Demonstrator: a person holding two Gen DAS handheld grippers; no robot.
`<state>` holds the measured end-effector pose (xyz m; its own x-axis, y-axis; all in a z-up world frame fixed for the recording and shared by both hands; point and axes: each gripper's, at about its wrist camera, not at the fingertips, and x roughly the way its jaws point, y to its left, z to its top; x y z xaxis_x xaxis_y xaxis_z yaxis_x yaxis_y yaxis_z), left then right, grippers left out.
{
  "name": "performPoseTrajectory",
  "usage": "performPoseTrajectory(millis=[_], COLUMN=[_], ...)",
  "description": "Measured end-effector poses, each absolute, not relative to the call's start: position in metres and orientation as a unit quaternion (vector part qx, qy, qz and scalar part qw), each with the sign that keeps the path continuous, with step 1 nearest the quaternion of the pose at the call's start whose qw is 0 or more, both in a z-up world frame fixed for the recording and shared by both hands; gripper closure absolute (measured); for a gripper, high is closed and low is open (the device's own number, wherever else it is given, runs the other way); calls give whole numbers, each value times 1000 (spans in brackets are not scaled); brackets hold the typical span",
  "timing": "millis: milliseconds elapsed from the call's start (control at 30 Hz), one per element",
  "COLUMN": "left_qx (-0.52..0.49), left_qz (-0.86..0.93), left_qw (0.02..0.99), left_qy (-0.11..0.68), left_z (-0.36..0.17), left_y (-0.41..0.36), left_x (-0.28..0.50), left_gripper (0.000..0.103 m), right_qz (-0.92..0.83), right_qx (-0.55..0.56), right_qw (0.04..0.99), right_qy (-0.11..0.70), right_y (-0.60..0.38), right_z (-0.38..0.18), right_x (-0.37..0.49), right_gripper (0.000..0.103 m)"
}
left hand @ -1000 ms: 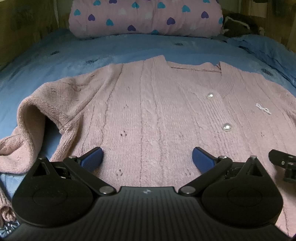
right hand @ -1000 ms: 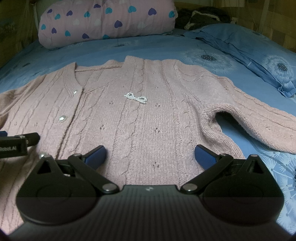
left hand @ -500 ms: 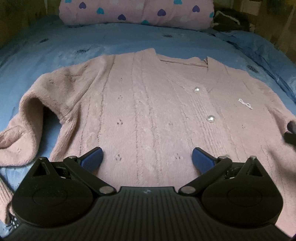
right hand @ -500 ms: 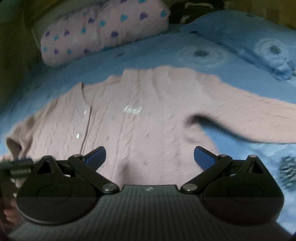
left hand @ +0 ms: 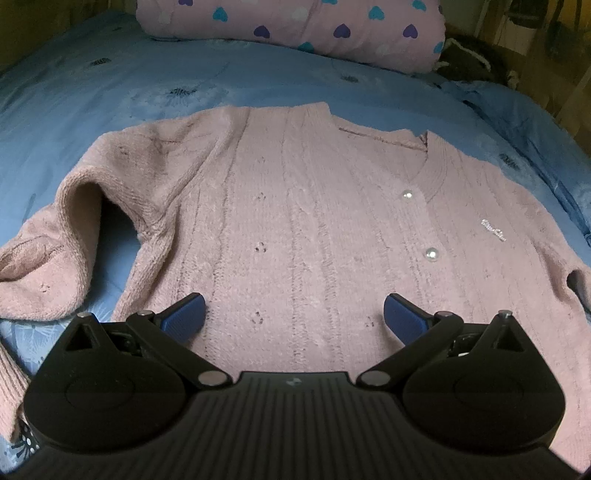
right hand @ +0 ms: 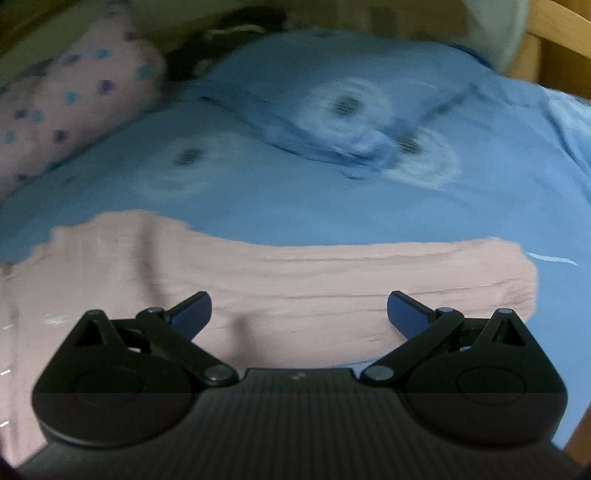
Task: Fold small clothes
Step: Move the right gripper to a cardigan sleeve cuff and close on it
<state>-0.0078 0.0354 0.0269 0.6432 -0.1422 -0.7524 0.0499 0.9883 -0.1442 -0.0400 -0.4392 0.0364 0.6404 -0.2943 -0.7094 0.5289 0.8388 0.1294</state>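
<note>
A pink knitted cardigan [left hand: 314, 229] with pearl buttons lies flat, front up, on the blue bed sheet [left hand: 110, 92]. Its left sleeve [left hand: 48, 266] is bent and bunched at the left edge. My left gripper [left hand: 293, 319] is open and empty, just above the cardigan's lower hem. In the blurred right wrist view, the cardigan's right sleeve [right hand: 332, 280] stretches straight across the sheet, its cuff at the right. My right gripper [right hand: 299, 312] is open and empty, over the middle of that sleeve.
A pink pillow with heart print [left hand: 295, 29] lies at the head of the bed. A folded blue quilt [right hand: 369, 122] lies beyond the right sleeve. A wooden bed frame [right hand: 554, 55] shows at the far right.
My right gripper has swung right, from over the cardigan's body to over the right sleeve, with motion blur. My left gripper has shifted slightly left. Both stay open.
</note>
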Motion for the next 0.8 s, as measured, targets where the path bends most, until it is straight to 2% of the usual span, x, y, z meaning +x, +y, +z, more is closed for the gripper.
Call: performPoseTrajectory(millis=[267,567,800], left_qx=[-33,-5,-12], left_qz=[-48,-48,-57], left_qw=[908,911,909], left_qy=[415,410,412], left_z=[22,18,19], left_y=[28,21,21], left_x=[-3,-1,2], left_gripper=[0,0,0], right_qz=[-250,-266,-300], right_qx=[179,262,168], right_qw=[879,875,875], right_qy=[364,309,341], right_y=[-462,-477,-453], right_z=[6,8,0], right_x=[-26,-17,5], right_gripper=[0,0,0])
